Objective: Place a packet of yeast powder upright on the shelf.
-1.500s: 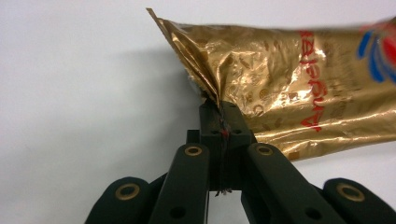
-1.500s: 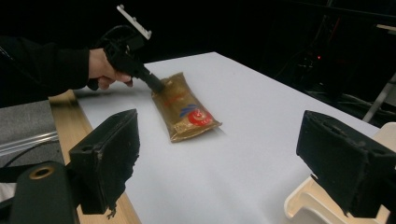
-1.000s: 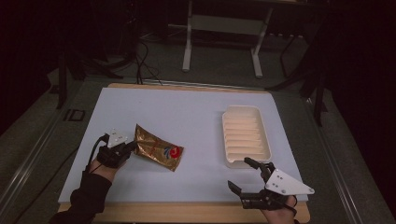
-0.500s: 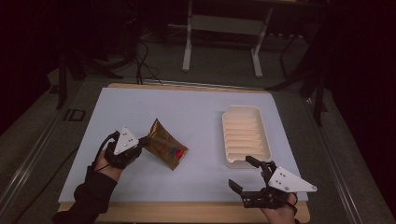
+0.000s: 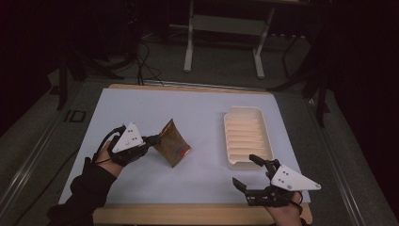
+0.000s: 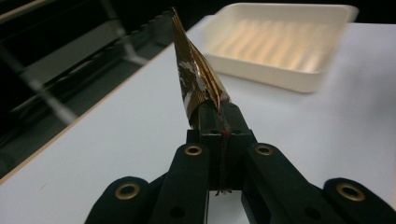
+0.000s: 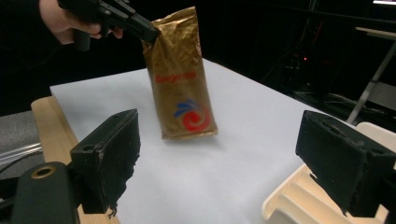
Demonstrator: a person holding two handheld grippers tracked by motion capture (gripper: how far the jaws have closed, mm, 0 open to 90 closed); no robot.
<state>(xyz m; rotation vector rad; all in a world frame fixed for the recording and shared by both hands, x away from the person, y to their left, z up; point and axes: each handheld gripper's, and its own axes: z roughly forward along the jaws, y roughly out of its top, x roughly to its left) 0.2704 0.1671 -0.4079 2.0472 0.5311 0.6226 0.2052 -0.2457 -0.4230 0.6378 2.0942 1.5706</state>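
The left gripper (image 5: pixel 153 140) pinches a crinkled gold foil packet (image 5: pixel 172 144), its print partly illegible; the right gripper (image 5: pixel 248 171) gapes empty beside the ribbed cream tray (image 5: pixel 247 137).

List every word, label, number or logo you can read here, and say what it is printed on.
Red word across the gold snack packet, held up by the left gripper: blurred, not readable for sure.
Blue and red swirl logo lower on the packet: a picture, no letters.
Marking on the floor left of the table: too dark to read.
Cream tray: no text.
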